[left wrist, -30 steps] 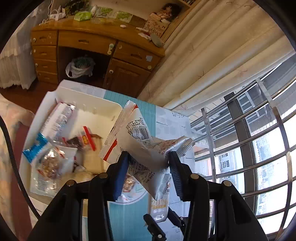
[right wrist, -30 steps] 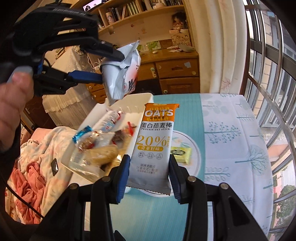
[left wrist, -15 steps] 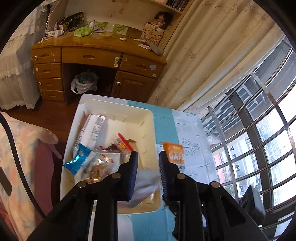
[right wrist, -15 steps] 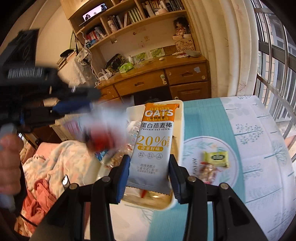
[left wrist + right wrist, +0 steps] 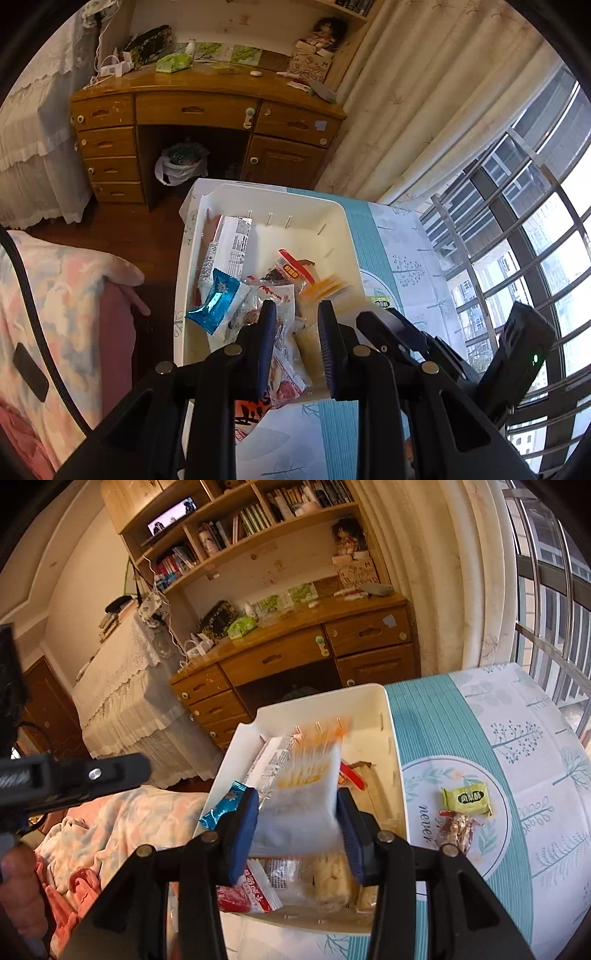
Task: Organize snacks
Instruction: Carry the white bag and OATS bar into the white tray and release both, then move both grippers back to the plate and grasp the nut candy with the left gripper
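a bedroom, with a wooden desk (image 5: pixel 295 653) under bookshelves, cream curtains and a barred window on the right. a table under a teal and white leaf-print cloth (image 5: pixel 517 738) stands in front, with a pink blanket (image 5: pixel 62 295) heaped at its left.

both grippers reach forward and tilt down over a white bin (image 5: pixel 388 716) on the table's left part. the left gripper (image 5: pixel 295 325) is over the bin's near end; in the right view its black body crosses at far left, gripped by a hand (image 5: pixel 18 897). the right gripper (image 5: pixel 295 812) comes in just beside it from the right.

the bin is full of snacks: a long white packet (image 5: pixel 229 243) along the left wall, a blue wrapper (image 5: pixel 218 302), a red-strip pack (image 5: pixel 291 269), a red-printed bag (image 5: pixel 251 890) and pale biscuits (image 5: pixel 332 878) at the near end.

the left jaws are drawn together as far as they go, with nothing between them. the right jaws stand partly apart with a white and orange oat bar (image 5: pixel 306 790) between the pads, blurred, over the bin; i cannot tell if the pads press it.

on the round mat (image 5: pixel 498 853) right of the bin lie a yellow candy (image 5: pixel 466 798) and a clear-wrapped sweet (image 5: pixel 456 829).
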